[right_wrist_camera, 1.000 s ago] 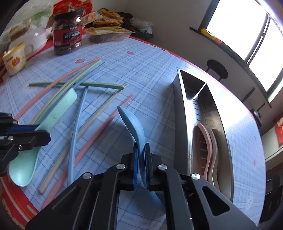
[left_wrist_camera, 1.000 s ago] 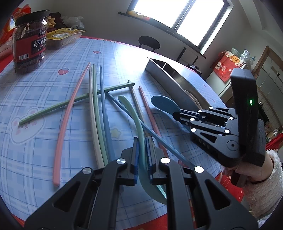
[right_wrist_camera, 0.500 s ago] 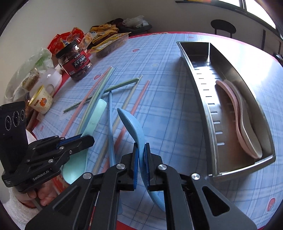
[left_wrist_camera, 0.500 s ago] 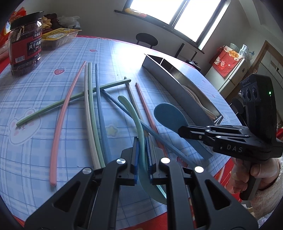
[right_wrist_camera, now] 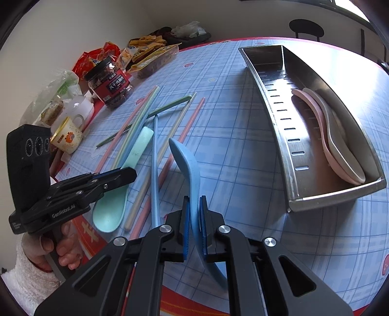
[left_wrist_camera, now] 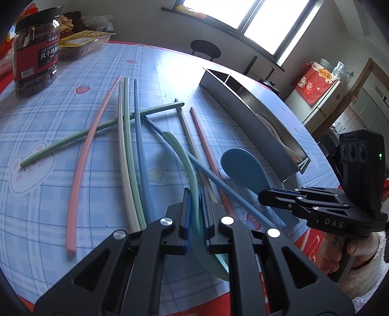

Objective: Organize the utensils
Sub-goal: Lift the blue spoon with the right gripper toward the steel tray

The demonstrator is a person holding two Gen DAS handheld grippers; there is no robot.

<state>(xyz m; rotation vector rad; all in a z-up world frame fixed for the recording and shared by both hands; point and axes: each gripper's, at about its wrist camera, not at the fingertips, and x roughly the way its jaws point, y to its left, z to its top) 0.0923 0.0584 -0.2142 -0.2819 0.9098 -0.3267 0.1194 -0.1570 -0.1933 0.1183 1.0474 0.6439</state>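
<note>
Right gripper swings round with its spoon

The right gripper (right_wrist_camera: pixel 194 226), clamping the blue plastic spoon (right_wrist_camera: pixel 186 162), has rolled and shifted, so the long steel tray (right_wrist_camera: pixel 279 114) now lies off to its right, not straight ahead.

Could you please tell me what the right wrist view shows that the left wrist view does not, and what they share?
Only the right wrist view shows the mug and the tray's inside, with a pink spoon and a beige spoon lying together. Only the left wrist view shows the window and the red cloth. Both show the jar, the chopsticks, the green spoon clamped in the left gripper, and the blue spoon clamped in the right gripper.
</note>
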